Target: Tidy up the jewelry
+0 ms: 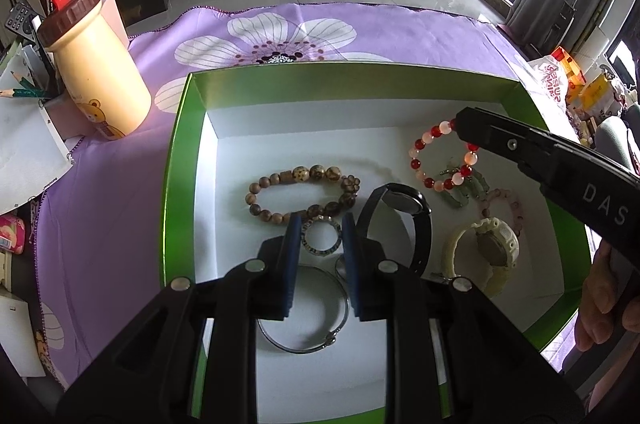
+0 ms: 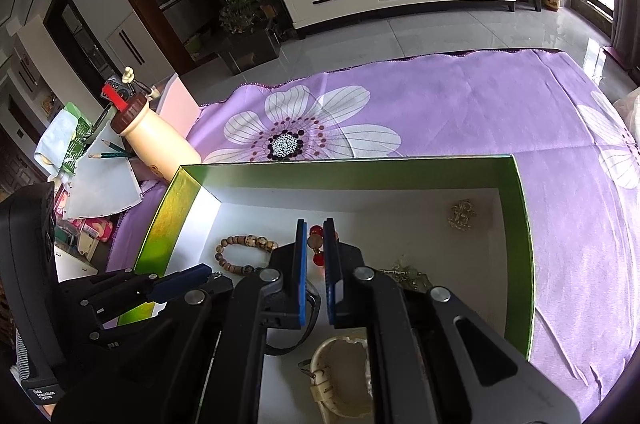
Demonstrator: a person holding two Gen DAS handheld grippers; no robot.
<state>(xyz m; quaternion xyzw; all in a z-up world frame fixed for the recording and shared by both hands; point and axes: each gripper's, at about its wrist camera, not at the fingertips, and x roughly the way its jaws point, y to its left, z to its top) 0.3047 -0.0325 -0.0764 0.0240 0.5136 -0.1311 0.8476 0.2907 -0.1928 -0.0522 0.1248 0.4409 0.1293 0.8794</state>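
A green box [image 1: 180, 159] with a white floor holds the jewelry. My left gripper [image 1: 320, 224] is shut on a small patterned ring bangle [image 1: 320, 251] near the box's front. My right gripper [image 2: 315, 228] is shut on a red and white bead bracelet [image 1: 424, 139] at the right; its loop hangs from the fingertips. On the floor lie a brown wooden bead bracelet [image 1: 276, 179], a black watch [image 1: 400, 199], a cream watch [image 1: 496, 248], a thin silver bangle [image 1: 304, 348], a pink bead bracelet [image 1: 516, 201] and a gold trinket [image 2: 462, 214].
The box sits on a purple flowered cloth [image 1: 360, 31]. A cream bottle with a brown cap [image 1: 96, 79] and a holder of pencils [image 1: 24, 89] stand to the left. A person's hand [image 1: 600, 308] holds the right gripper by the box's right wall.
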